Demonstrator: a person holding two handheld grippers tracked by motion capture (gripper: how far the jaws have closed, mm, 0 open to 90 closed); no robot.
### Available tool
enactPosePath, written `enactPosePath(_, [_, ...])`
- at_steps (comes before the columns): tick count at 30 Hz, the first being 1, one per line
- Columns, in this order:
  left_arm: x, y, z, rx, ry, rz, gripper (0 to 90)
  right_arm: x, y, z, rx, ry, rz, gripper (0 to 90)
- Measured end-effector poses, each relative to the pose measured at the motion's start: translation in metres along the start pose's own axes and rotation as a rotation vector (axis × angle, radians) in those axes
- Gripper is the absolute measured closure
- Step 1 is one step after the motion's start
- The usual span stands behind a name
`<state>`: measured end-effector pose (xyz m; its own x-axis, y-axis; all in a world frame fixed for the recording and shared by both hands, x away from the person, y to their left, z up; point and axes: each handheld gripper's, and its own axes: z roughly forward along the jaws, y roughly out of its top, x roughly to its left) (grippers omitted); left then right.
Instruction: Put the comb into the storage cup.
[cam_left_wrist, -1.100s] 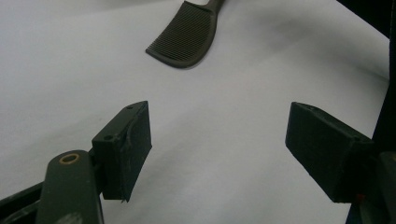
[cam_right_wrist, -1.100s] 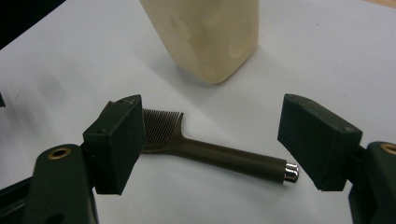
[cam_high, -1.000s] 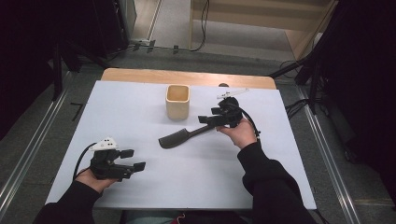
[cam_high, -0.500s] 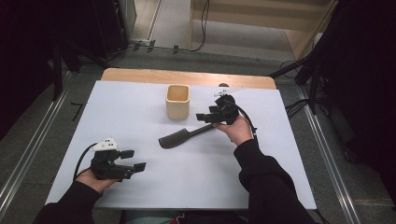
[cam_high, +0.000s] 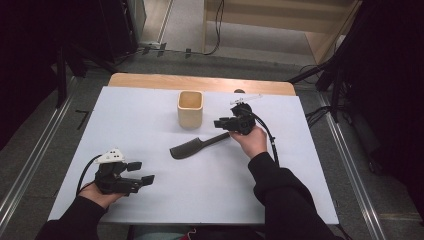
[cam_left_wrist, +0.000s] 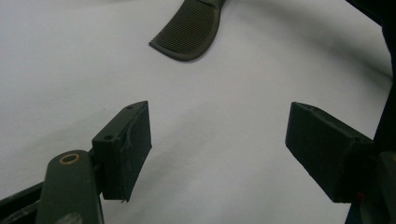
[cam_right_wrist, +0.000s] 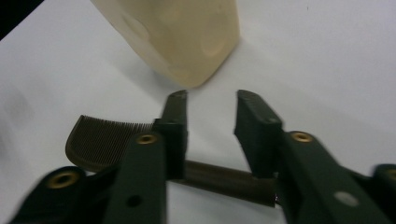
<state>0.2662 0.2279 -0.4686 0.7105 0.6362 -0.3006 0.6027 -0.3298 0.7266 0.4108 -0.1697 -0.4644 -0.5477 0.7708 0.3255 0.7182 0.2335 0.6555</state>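
Observation:
A dark comb (cam_high: 192, 146) lies flat mid-table, its toothed head (cam_left_wrist: 189, 28) to the left and its handle running right. My right gripper (cam_high: 227, 122) sits low over the handle end. In the right gripper view its jaws (cam_right_wrist: 210, 100) have just been closing, but a gap remains between them. The comb (cam_right_wrist: 100, 135) handle lies crosswise under both jaws, and no pad presses on it. A beige square cup (cam_high: 190, 107) stands upright just beyond, also close ahead as the cup (cam_right_wrist: 182, 32). My left gripper (cam_high: 140, 172) rests at the near left, jaws (cam_left_wrist: 219, 144) wide apart and empty.
The white table sheet (cam_high: 150, 120) ends at a wooden strip (cam_high: 200, 82) along the far edge. Cables trail from both grippers. Dark floor and stands surround the table.
The right gripper's jaws have drawn much closer together above the comb handle. The hand barely shifted. The comb, cup and left gripper stay where they were.

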Motion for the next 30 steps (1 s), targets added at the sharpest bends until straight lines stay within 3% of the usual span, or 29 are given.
enactPosePath(4, [0.0,-0.001,-0.002,-0.001,0.0,0.002,23.0,-0.001,-0.008,0.008,0.045,-0.012,-0.015,87.7])
enactPosePath(13, [0.0,-0.001,-0.002,-0.003,0.002,-0.001,23.0,-0.005,-0.014,0.019,0.096,-0.036,-0.012,87.8])
enactPosePath(30, [0.0,-0.001,-0.003,-0.009,-0.002,0.0,23.0,-0.008,-0.024,0.022,0.156,-0.039,-0.022,87.8])
